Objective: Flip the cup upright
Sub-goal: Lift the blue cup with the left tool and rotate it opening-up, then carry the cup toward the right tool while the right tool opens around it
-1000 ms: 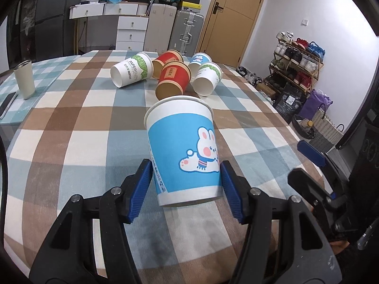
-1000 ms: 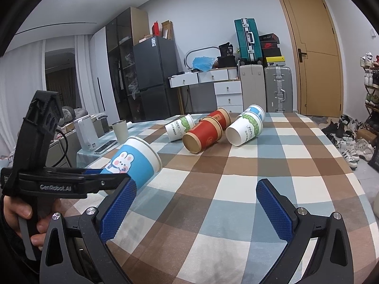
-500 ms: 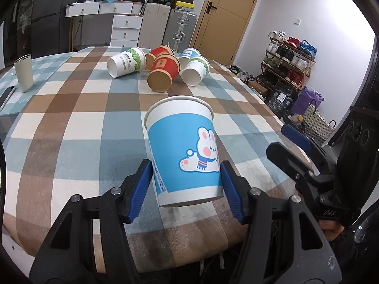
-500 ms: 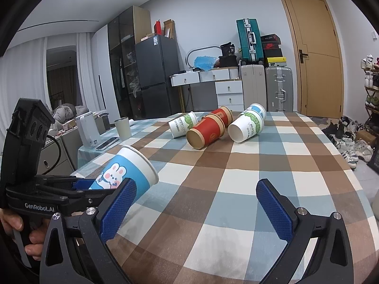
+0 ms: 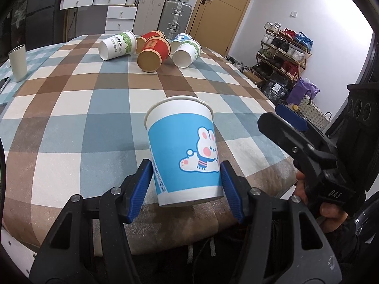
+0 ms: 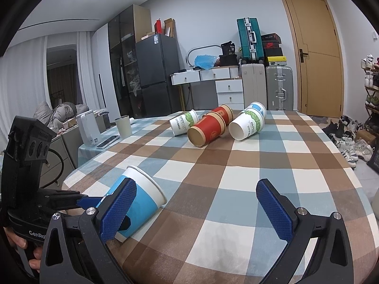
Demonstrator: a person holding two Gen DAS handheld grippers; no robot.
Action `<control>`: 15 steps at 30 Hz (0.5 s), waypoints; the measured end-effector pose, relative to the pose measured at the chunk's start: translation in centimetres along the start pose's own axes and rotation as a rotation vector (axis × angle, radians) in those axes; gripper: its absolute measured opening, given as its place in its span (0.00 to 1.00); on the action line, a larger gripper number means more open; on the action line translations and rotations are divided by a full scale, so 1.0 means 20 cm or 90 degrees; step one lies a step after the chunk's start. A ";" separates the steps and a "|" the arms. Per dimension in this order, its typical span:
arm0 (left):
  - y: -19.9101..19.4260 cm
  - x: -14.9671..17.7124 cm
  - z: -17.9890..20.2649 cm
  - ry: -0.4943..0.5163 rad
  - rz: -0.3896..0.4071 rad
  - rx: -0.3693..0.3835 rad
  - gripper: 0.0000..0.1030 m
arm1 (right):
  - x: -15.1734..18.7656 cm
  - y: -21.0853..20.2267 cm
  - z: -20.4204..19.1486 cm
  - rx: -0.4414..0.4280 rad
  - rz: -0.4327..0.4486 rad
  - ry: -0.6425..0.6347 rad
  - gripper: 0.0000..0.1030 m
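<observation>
My left gripper (image 5: 187, 189) is shut on a blue paper cup with a rabbit print (image 5: 183, 151), gripping near its base, mouth pointing away from the camera. In the right wrist view the same cup (image 6: 139, 201) is tilted over the table's near left corner, mouth toward the table middle. My right gripper (image 6: 193, 209) is open and empty above the near part of the checked tablecloth (image 6: 236, 165); it also shows at the right of the left wrist view (image 5: 284, 127).
Several paper cups lie on their sides at the far end: a white-green one (image 5: 117, 45), red ones (image 5: 154, 53), another white-green one (image 5: 187, 53). A grey tumbler (image 5: 17, 62) stands at the left edge. A phone (image 6: 107, 141) and kettle (image 6: 88, 129) sit on a side table.
My left gripper has pulled back with the blue cup toward the table's near edge. The right gripper stays open and has shifted a little back.
</observation>
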State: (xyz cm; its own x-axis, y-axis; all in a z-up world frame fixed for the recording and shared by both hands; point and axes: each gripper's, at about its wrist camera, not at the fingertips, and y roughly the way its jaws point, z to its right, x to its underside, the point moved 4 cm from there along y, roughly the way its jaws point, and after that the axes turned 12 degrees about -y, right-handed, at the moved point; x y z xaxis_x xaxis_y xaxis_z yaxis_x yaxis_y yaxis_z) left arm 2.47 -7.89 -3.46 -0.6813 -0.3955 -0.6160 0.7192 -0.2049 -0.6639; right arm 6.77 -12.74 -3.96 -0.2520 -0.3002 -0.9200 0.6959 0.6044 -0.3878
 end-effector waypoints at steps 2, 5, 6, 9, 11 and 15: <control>0.00 0.00 0.00 -0.001 -0.001 0.000 0.55 | 0.00 0.00 0.00 0.000 0.001 0.000 1.00; 0.02 0.01 0.00 0.002 -0.003 -0.001 0.55 | 0.00 0.00 0.00 0.000 0.000 0.001 1.00; 0.02 0.01 0.00 0.002 -0.003 -0.002 0.55 | 0.00 0.00 0.00 0.000 0.000 0.001 1.00; 0.02 0.00 -0.01 0.002 -0.006 -0.003 0.61 | 0.00 0.00 0.00 0.000 0.001 0.000 1.00; 0.03 0.00 -0.01 0.005 -0.007 -0.008 0.68 | 0.00 0.00 0.01 0.002 0.002 0.000 1.00; 0.01 -0.01 0.00 0.011 0.004 -0.005 0.75 | -0.01 -0.01 0.01 0.001 0.005 0.003 1.00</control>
State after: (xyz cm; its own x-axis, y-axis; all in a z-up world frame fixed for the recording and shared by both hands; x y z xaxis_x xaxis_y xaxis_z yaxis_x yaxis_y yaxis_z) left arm 2.87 -7.77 -3.50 -0.6794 -0.3815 -0.6268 0.7221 -0.1961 -0.6634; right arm 6.83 -12.99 -3.70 -0.2500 -0.2925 -0.9230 0.6989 0.6052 -0.3811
